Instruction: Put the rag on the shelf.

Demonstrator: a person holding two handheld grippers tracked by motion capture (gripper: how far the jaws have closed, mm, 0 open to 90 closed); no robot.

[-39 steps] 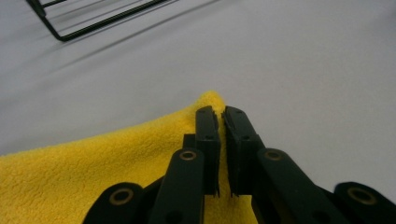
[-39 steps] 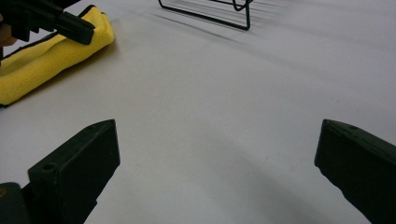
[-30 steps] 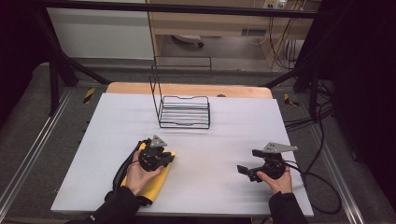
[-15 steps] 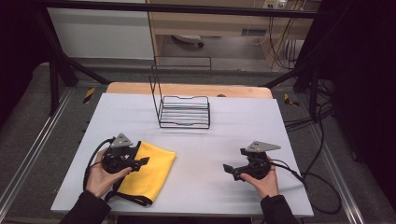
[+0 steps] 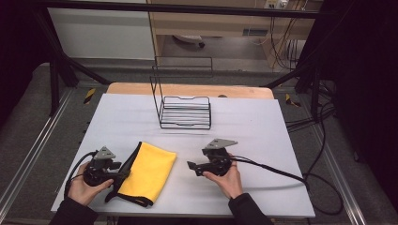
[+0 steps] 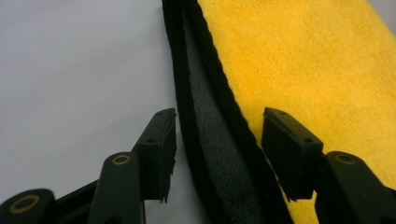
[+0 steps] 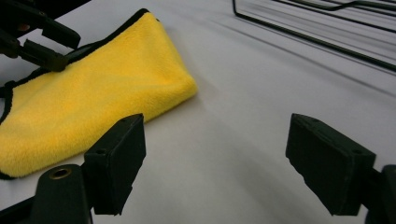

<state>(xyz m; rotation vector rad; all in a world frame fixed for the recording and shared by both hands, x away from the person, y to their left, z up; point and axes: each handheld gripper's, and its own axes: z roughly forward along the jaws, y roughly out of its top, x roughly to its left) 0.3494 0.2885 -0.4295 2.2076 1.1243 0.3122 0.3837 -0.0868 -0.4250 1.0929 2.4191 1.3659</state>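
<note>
A folded yellow cloth (image 5: 149, 169) with black trim lies on the white table (image 5: 263, 140), front left. My left gripper (image 5: 123, 169) is at the cloth's left edge. In the left gripper view its jaws (image 6: 217, 149) straddle the black-trimmed edge (image 6: 210, 140); they have just been closing, and the pads stand clear of the fabric. My right gripper (image 5: 190, 166) hovers just right of the cloth, pointing at it. Its jaws (image 7: 215, 158) have also just been closing, with only bare table between them. The yellow cloth (image 7: 93, 93) and the left gripper (image 7: 42, 46) lie beyond them.
A black wire rack (image 5: 185, 112) stands at the middle back of the table. Cables trail from both grippers, the right one (image 5: 281, 171) across the table to its right edge. A wooden board (image 5: 141, 88) sticks out behind the white top.
The left hand slid left off the cloth to its left edge, uncovering it. The right hand moved left toward the cloth's right side. The cloth stayed in place.
</note>
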